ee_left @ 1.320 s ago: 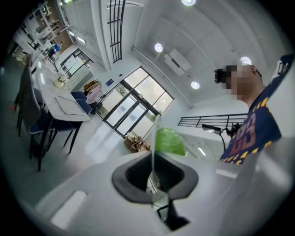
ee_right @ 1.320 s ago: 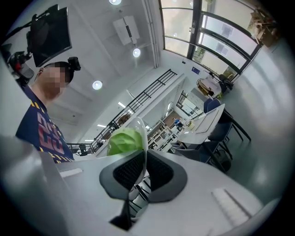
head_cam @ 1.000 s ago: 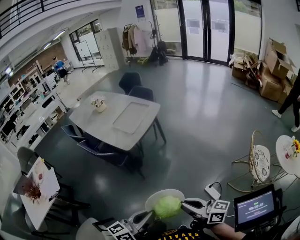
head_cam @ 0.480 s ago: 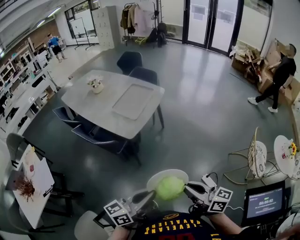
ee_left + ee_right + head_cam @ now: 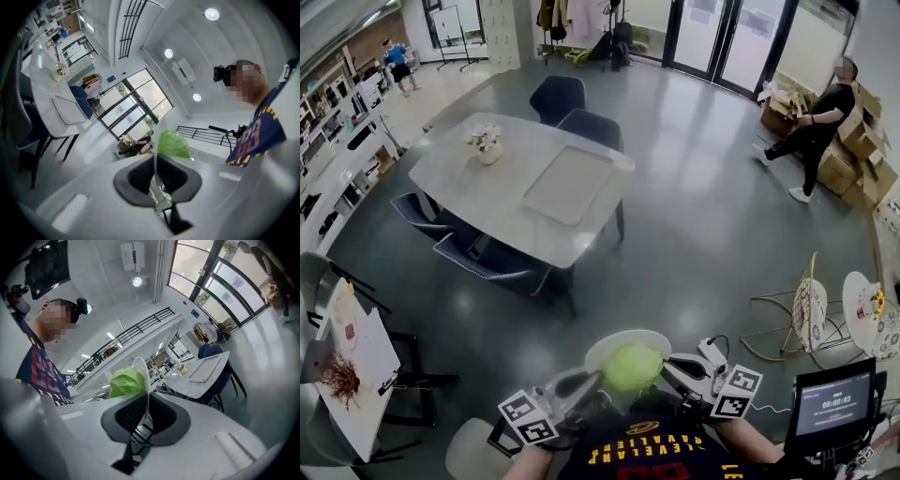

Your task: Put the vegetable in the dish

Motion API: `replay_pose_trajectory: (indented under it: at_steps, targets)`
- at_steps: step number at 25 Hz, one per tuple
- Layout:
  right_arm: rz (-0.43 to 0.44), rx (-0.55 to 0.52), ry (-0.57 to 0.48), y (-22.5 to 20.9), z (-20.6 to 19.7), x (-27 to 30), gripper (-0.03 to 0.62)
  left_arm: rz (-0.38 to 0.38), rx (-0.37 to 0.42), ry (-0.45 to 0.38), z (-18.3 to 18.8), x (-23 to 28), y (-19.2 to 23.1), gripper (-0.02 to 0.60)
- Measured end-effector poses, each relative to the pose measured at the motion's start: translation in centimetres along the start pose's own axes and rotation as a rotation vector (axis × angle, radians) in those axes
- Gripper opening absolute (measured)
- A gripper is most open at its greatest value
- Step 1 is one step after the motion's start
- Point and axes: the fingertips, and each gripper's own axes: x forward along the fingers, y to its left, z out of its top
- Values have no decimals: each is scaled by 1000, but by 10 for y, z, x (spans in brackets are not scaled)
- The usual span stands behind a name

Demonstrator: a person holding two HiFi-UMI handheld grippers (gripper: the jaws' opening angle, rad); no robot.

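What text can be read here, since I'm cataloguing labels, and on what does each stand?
"CAVALIERS", it seems, upside down: yellow lettering on the person's shirt.
Timer digits on the small screen: too small to read.
Blue wall sign: too small to read.
Marker cubes on the left gripper and right gripper: patterns only, no letters.
The dish they hold: no print.

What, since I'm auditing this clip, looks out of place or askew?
The dish rests on nothing: left gripper and right gripper pinch its rim, holding it over the floor, vegetable on it. Nothing spilled.
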Motion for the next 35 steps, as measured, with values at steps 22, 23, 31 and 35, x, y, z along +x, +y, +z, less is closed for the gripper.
replay_pose_trajectory:
  at_steps: [22,23,31,35]
  targets:
    - [187,66,40,-154,129,95,35,180,70,-84,104,121,106,17]
    - [187,66,43,-165,136,95,37,183,72,-83,105,132,111,17]
    - [206,58,57,-231,186,99,37,210,85,-98,122,201,149,15]
    - [206,53,66,-255,207,101,38,220,66,-89,125,227,163,15]
